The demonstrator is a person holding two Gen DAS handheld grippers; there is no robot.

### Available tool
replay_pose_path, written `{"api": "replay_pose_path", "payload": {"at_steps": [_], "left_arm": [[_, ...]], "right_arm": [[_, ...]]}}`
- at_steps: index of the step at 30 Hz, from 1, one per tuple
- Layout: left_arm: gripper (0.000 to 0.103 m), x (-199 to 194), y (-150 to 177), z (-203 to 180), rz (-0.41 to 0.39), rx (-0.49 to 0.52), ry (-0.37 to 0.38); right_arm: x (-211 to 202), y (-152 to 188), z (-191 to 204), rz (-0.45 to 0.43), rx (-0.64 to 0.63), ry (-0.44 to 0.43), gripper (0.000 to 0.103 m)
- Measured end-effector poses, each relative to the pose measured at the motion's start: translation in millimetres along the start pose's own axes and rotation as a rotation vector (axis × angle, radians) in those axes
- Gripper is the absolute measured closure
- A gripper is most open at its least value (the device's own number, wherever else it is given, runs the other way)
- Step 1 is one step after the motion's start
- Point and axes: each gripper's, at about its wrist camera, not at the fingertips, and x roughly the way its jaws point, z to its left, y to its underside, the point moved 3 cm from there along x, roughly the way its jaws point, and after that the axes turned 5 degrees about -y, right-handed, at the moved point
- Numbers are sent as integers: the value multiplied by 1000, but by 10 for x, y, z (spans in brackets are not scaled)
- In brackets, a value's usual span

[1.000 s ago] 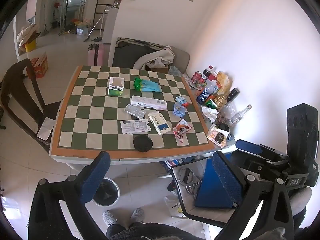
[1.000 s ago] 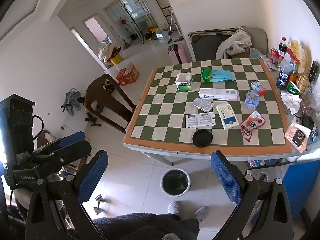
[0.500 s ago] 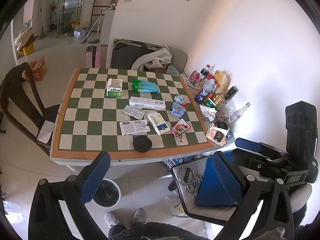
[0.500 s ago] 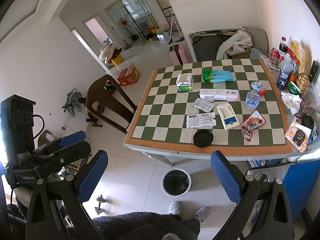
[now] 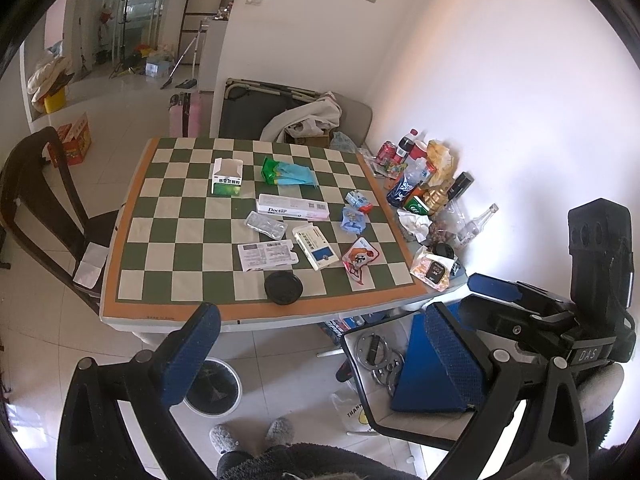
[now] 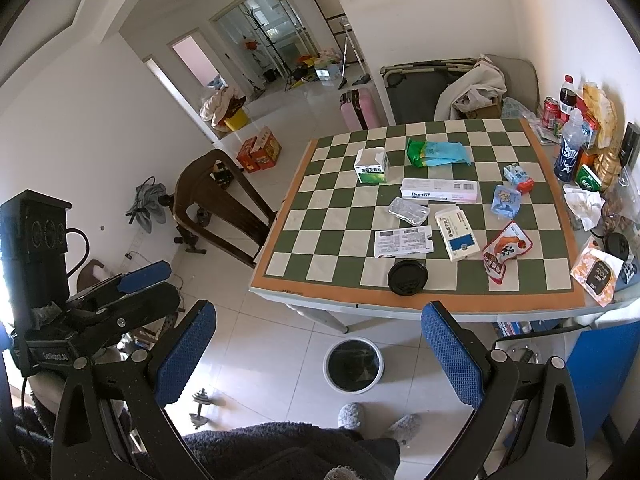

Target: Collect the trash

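Note:
Trash lies on the checkered table (image 5: 180,240) (image 6: 320,216): a black lid (image 5: 283,287) (image 6: 407,277) near the front edge, a red snack wrapper (image 5: 359,258) (image 6: 505,255), a white-blue box (image 5: 316,246) (image 6: 457,238), a leaflet (image 5: 267,254), a blister pack (image 5: 266,225), a Doctor toothpaste box (image 5: 293,208) (image 6: 439,191), a green-white carton (image 5: 227,177) (image 6: 372,166) and a green packet (image 5: 286,172). A white waste bin (image 5: 214,384) (image 6: 353,364) stands on the floor below the table's front edge. My left gripper (image 5: 320,354) and right gripper (image 6: 318,354) are open and empty, held back from the table above the floor.
Bottles, cans and snack bags (image 5: 424,184) crowd the table's right edge by the wall. A dark wooden chair (image 5: 44,208) (image 6: 216,204) stands left of the table. A blue-seated chair with metal parts (image 5: 412,364) is at the front right. A small dumbbell (image 6: 200,404) lies on the floor.
Both grippers have drifted slightly, so the table sits a little further away and higher in view. Nothing on the table has moved.

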Motion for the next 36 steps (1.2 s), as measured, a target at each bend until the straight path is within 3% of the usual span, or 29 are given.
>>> {"api": "replay_pose_path", "payload": {"at_steps": [36], "left_arm": [[0,-1,7,4,-7,3,0]], "right_arm": [[-6,1,22,-5,1,-1,0]]}}
